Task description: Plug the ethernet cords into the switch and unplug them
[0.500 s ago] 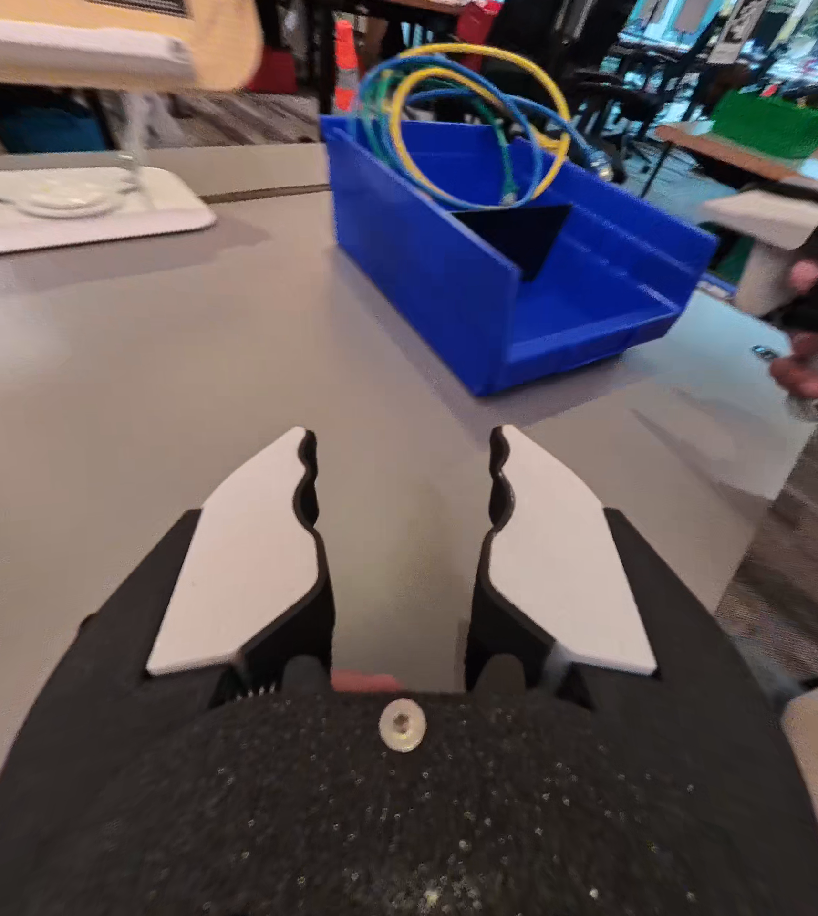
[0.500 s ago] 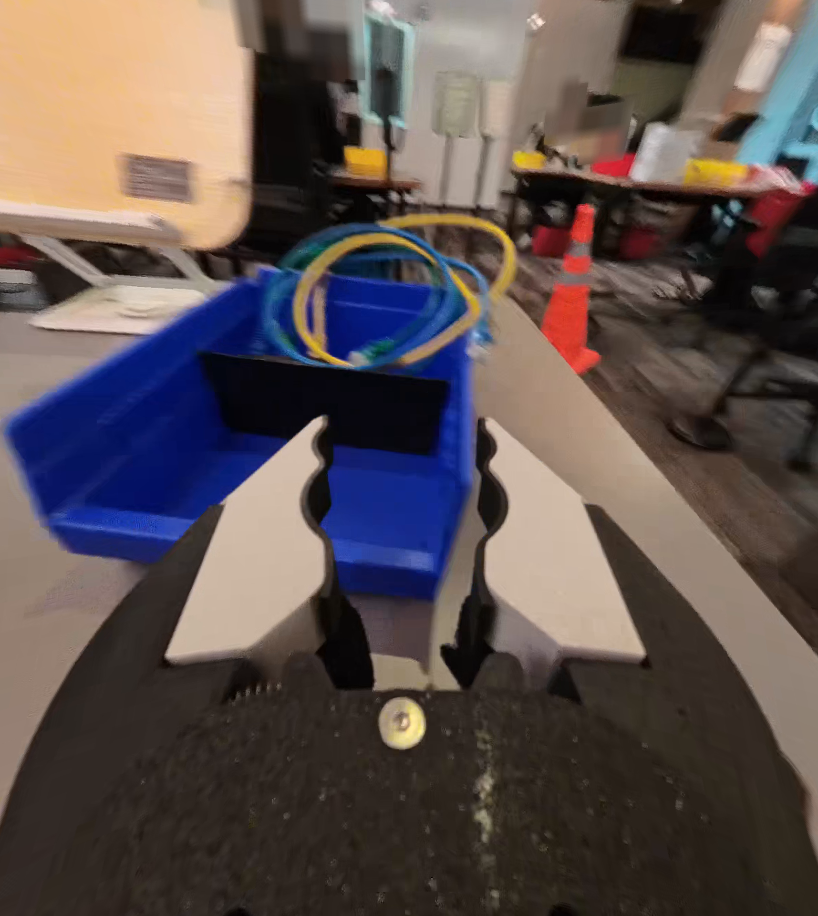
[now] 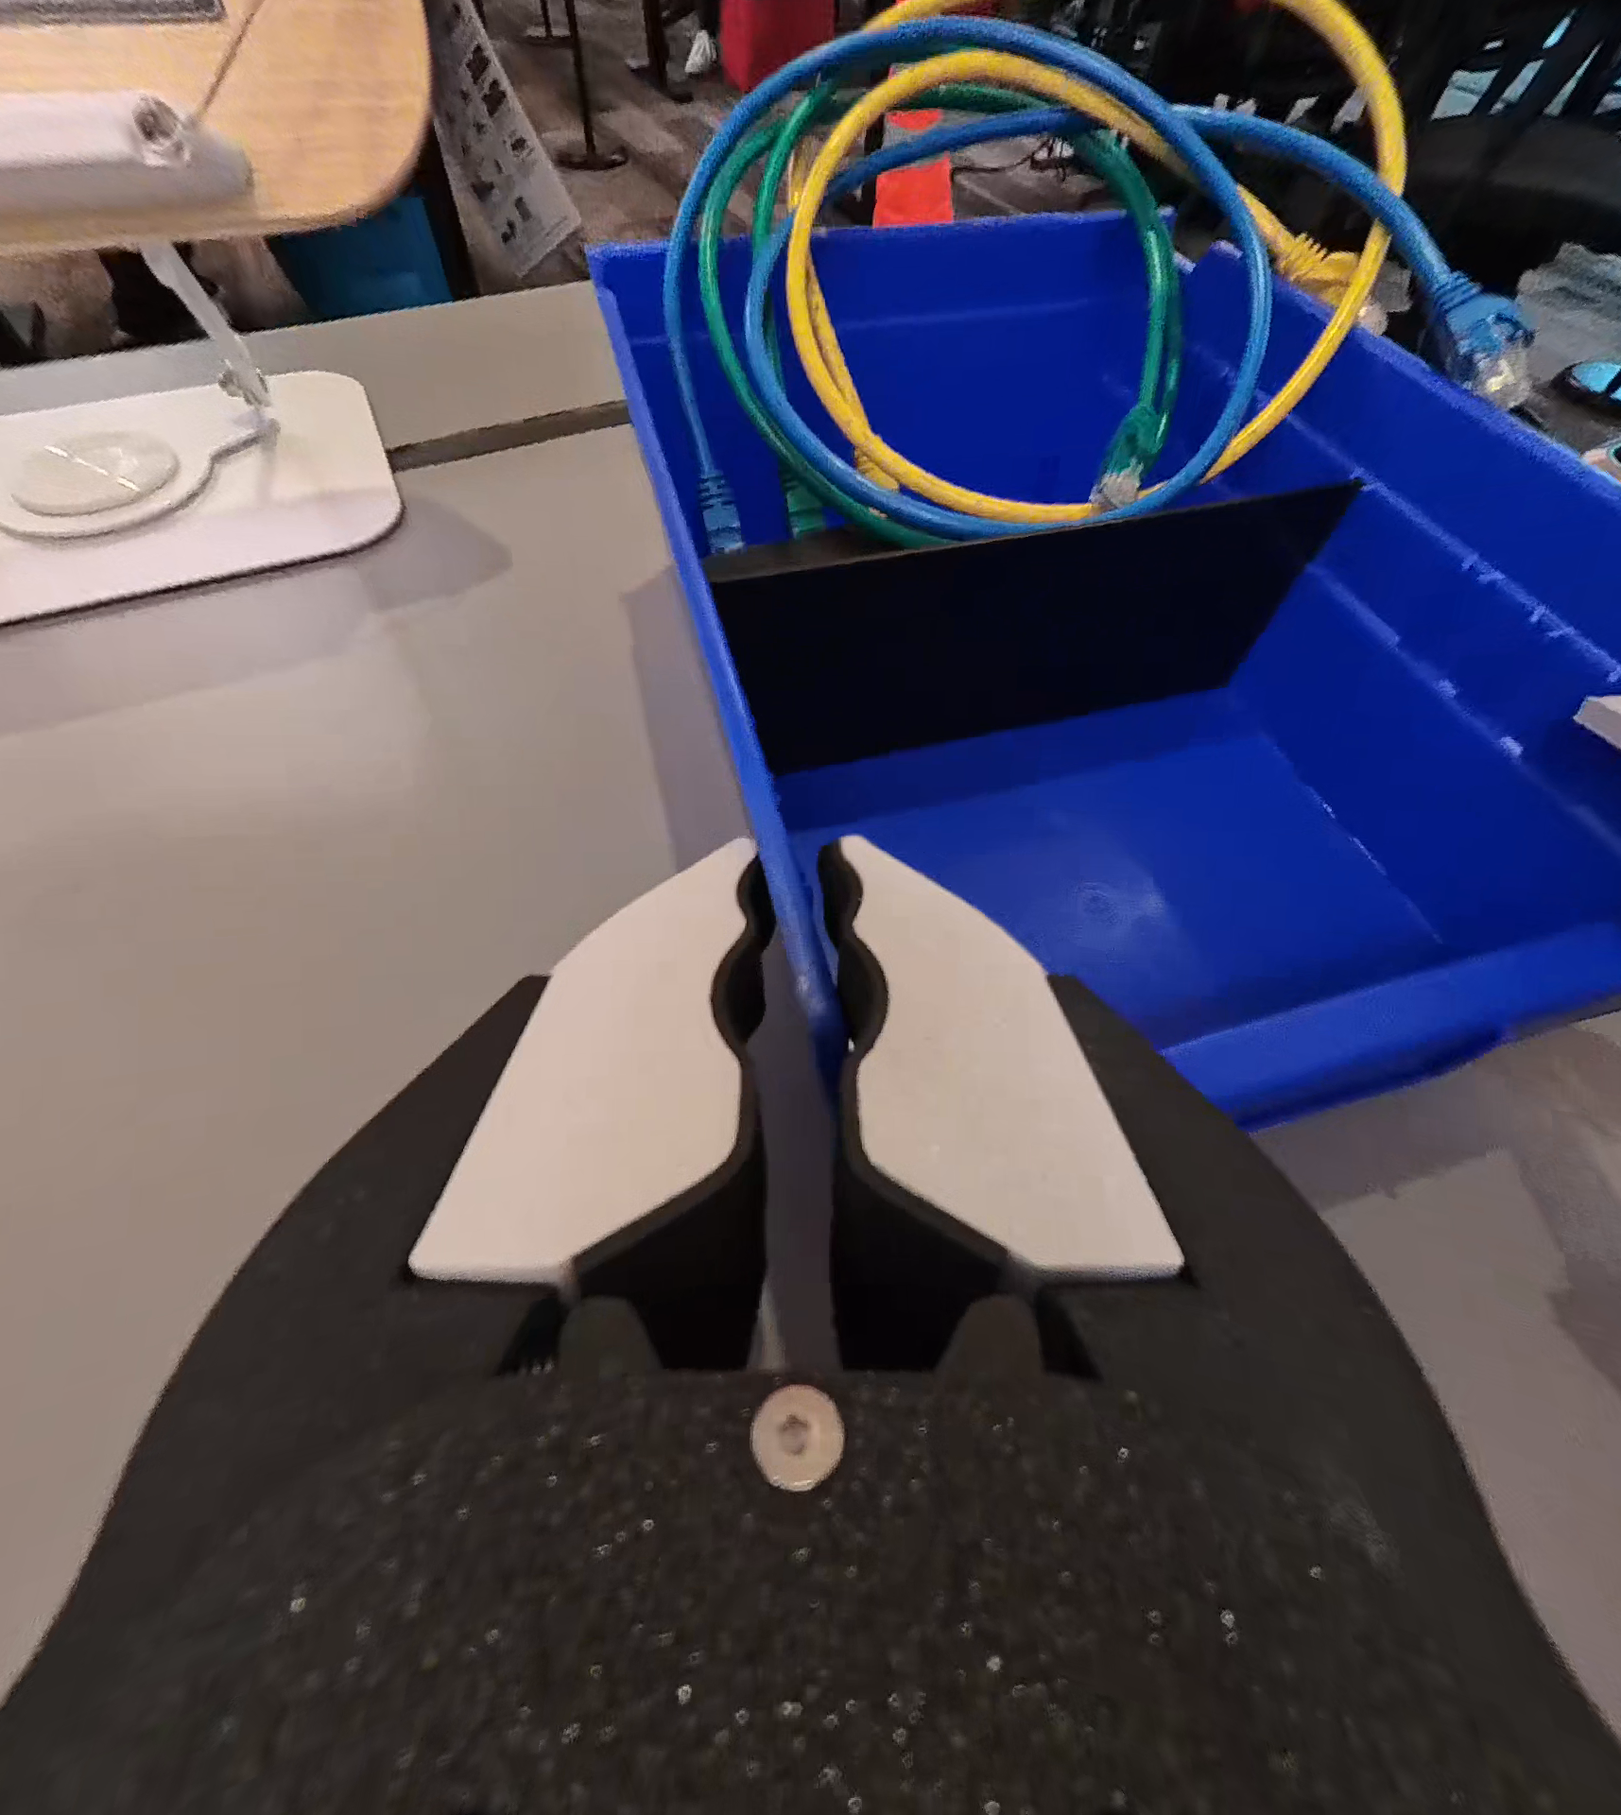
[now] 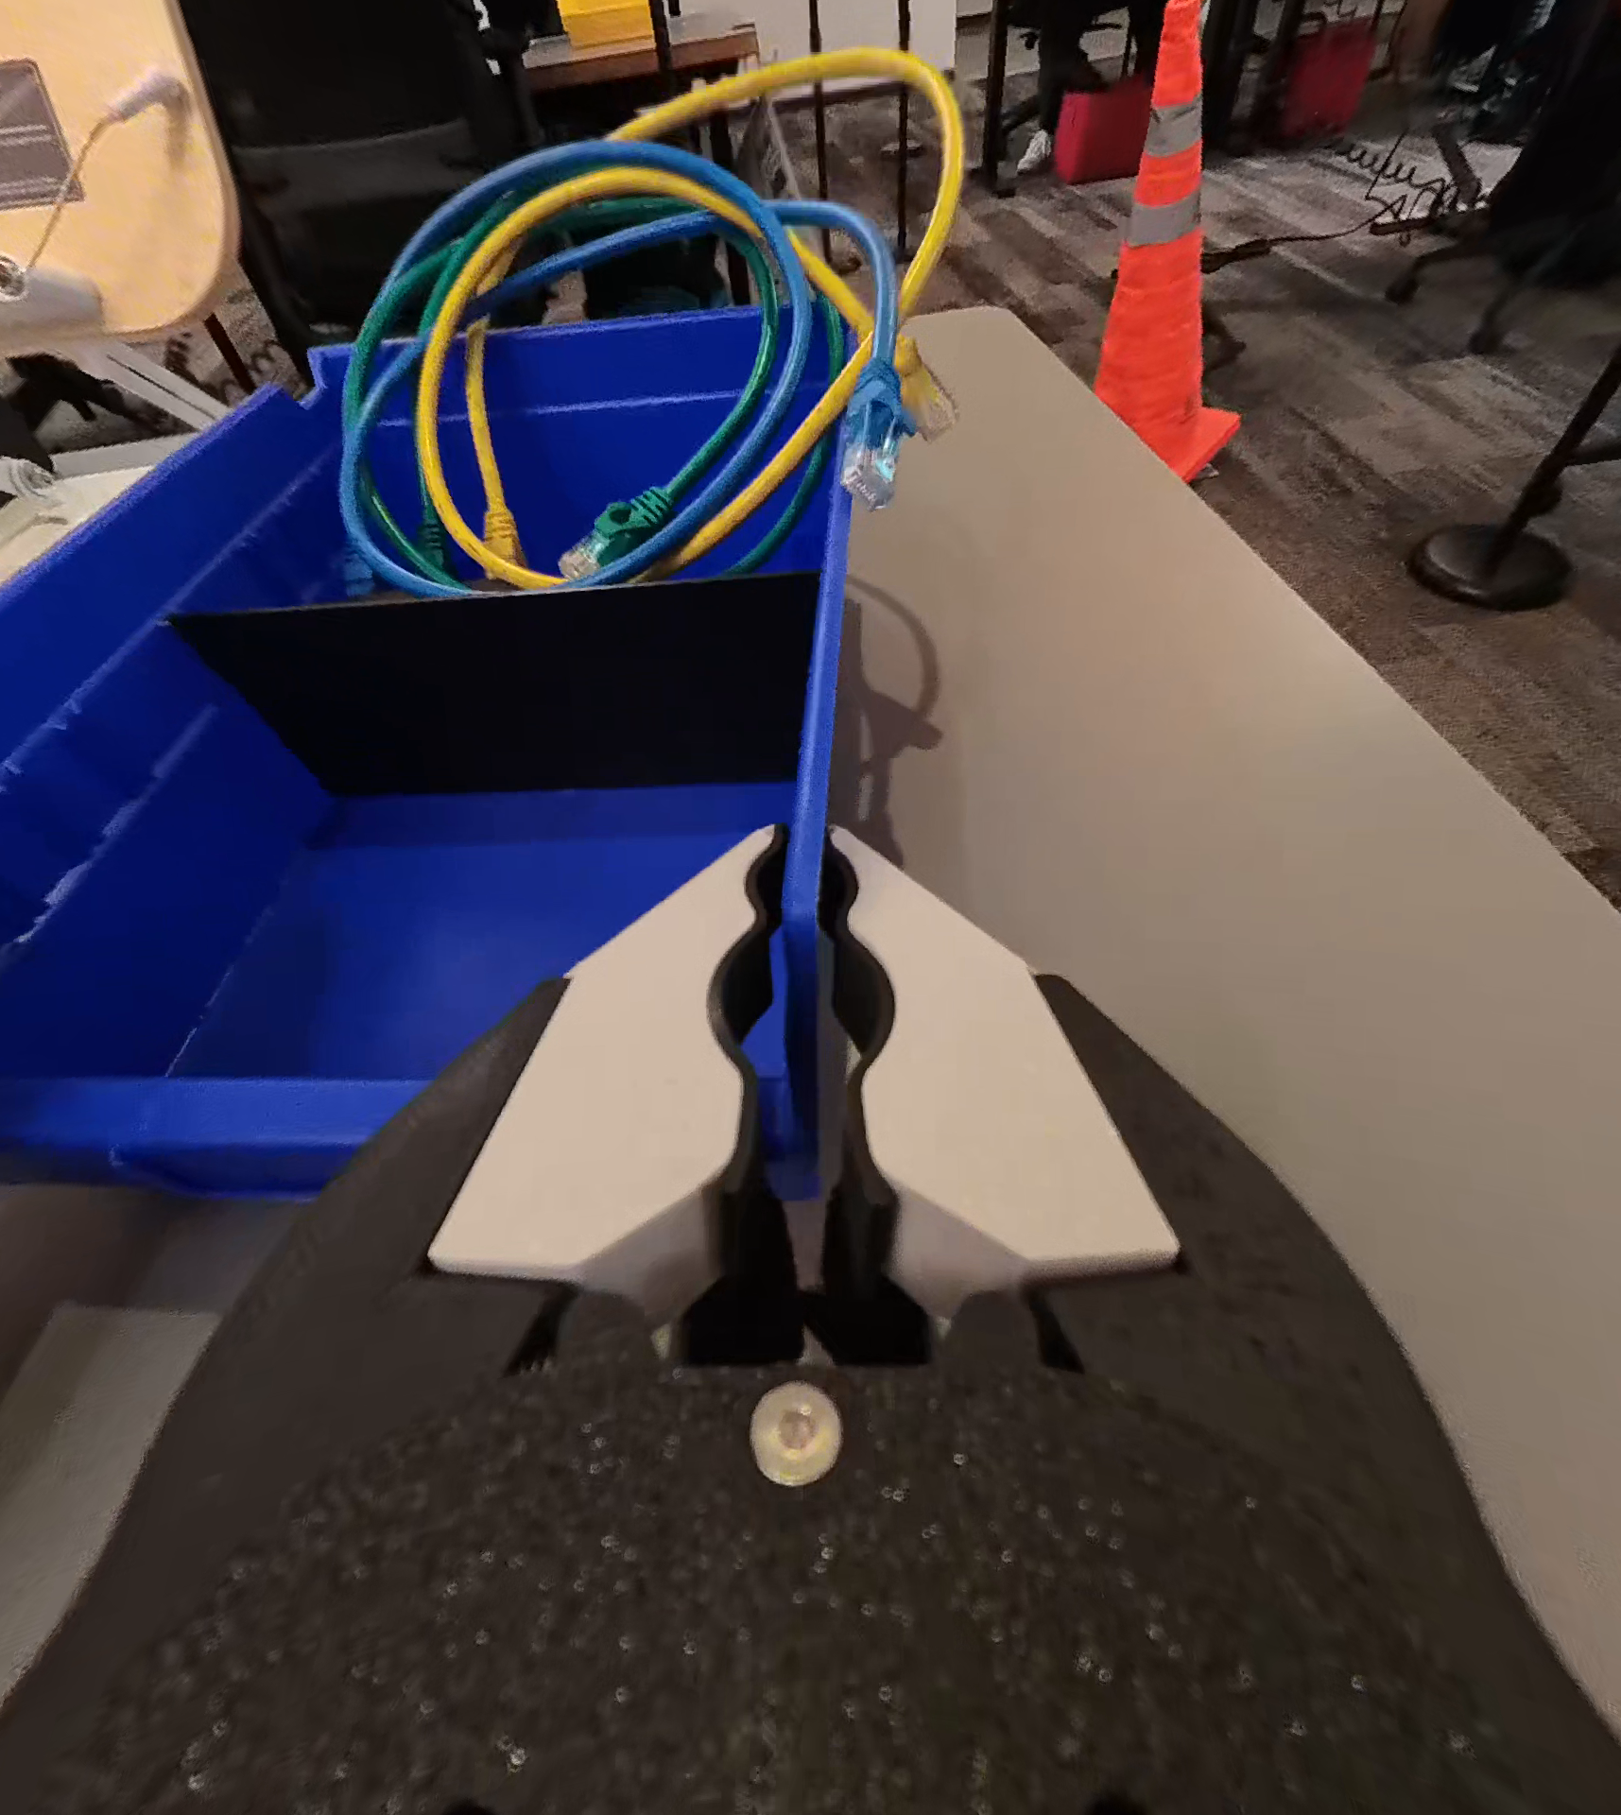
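Note:
A blue bin (image 3: 1474,550) stands on the grey table (image 3: 246,884). A black divider (image 3: 983,648) splits it. Behind the divider, blue, green and yellow ethernet cords (image 3: 983,496) loop upward, their lower ends dropping out of sight; the switch is hidden. A blue plug (image 3: 1474,334) hangs over the bin's right rim. My left gripper (image 3: 791,884) is shut on the bin's left wall near the front. My right gripper (image 4: 801,854) is shut on the bin's (image 4: 99,707) right wall. The cords (image 4: 624,525) and divider (image 4: 492,678) also show in the right wrist view.
A white stand base (image 3: 148,491) with a wooden board (image 3: 197,98) above it sits at the back left. The table's right edge runs close to the bin (image 4: 1277,609). An orange cone (image 4: 1165,246) and a black stand foot (image 4: 1489,565) are on the floor beyond.
Both grippers were open and short of the bin. They have moved forward and closed, the left on the bin's left wall, the right on its right wall.

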